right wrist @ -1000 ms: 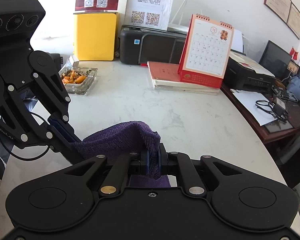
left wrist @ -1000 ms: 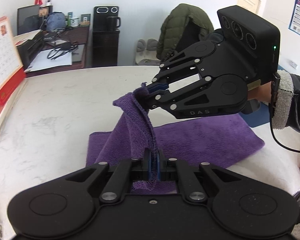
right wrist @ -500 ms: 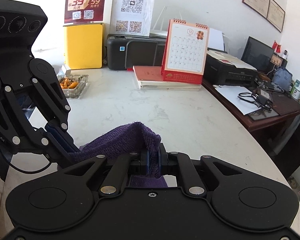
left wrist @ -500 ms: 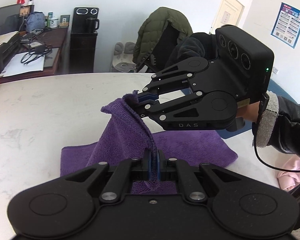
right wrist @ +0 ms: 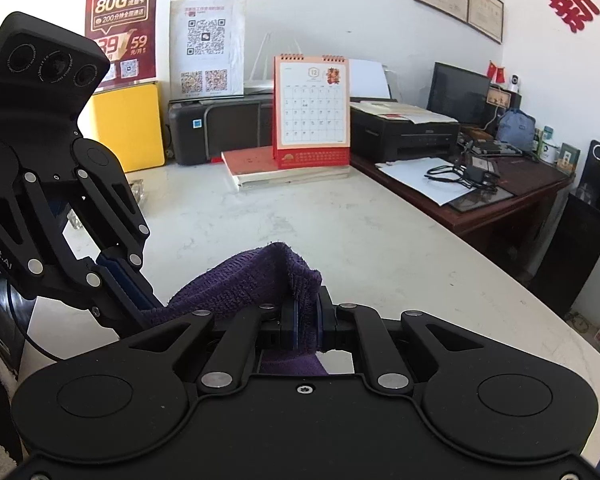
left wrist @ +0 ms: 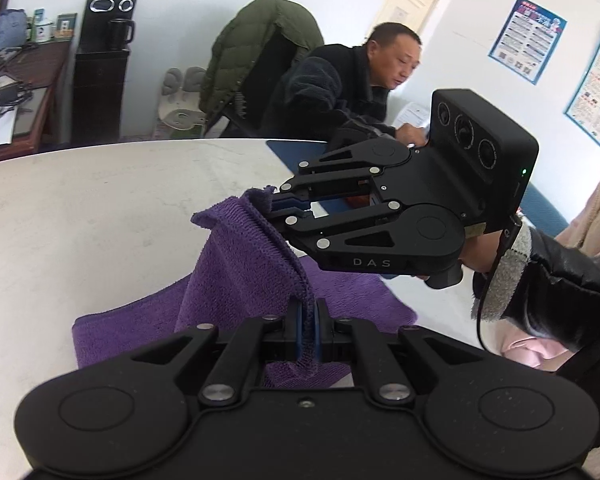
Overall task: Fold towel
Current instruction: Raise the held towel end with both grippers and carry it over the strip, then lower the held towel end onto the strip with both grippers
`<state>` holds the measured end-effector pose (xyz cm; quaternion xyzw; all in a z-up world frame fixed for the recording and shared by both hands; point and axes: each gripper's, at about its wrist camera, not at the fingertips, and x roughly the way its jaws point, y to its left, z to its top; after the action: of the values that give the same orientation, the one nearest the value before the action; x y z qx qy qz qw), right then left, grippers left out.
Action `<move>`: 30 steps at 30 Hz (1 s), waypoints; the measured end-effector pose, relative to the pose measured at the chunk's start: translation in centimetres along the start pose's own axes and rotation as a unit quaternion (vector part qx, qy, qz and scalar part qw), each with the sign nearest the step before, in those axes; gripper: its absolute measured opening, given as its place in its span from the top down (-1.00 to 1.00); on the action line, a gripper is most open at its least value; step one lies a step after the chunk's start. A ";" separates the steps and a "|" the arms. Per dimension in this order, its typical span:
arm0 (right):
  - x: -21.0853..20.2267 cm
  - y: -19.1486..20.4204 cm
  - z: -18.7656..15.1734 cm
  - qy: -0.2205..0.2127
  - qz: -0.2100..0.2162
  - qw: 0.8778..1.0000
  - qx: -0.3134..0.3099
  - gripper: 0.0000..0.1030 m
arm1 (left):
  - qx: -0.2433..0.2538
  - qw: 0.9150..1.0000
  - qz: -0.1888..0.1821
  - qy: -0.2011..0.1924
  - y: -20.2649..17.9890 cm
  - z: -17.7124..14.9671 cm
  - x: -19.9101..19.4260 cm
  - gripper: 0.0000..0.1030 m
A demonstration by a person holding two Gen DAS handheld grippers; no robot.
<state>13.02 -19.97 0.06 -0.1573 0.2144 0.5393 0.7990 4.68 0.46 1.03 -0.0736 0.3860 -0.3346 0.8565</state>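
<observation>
A purple towel (left wrist: pixel 236 264) lies partly flat on the white marble table (left wrist: pixel 80 208), with one edge lifted into a ridge. In the left wrist view my left gripper (left wrist: pixel 307 316) is shut on one end of that raised edge. My right gripper (left wrist: pixel 278 206), held by a hand in a dark fleece-cuffed sleeve, is shut on the other corner a little higher and farther out. The right wrist view shows the right gripper (right wrist: pixel 306 316) pinching the towel (right wrist: pixel 244 280), and the left gripper (right wrist: pixel 148 304) clamps the same edge at the left.
A person (left wrist: pixel 340 92) sits behind the table beside a blue mat (left wrist: pixel 296 152). A desk calendar (right wrist: pixel 312 112) on books, a printer (right wrist: pixel 220 128) and a yellow box (right wrist: pixel 128 128) line the far side. A brown desk (right wrist: pixel 500 192) with cables stands to the right.
Both grippers, still shut on the towel's raised edge, have carried it sideways over the table. Both views have turned to the right, bringing the seated person into sight.
</observation>
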 end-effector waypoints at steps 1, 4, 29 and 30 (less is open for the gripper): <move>-0.4 -0.2 -0.1 -0.003 -0.003 1.000 0.007 0.86 | 0.000 1.000 -0.007 0.000 0.0 0.2 0.2 0.90; -1.3 -0.5 -0.5 -0.010 -0.014 1.000 0.024 0.86 | 0.006 1.000 -0.024 0.005 -0.1 0.7 0.8 0.90; -8.2 -2.7 -3.9 -0.034 -0.108 0.988 0.102 0.86 | 0.049 0.987 -0.145 0.045 -2.7 4.6 7.5 0.90; -8.4 -2.8 -4.1 -0.033 -0.111 0.988 0.105 0.86 | 0.051 0.987 -0.148 0.047 -2.8 4.7 7.8 0.90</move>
<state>12.13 -29.65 0.90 -0.0774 0.2241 0.4268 0.8727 10.25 -7.22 0.61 -0.0699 0.3930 -0.4801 0.7812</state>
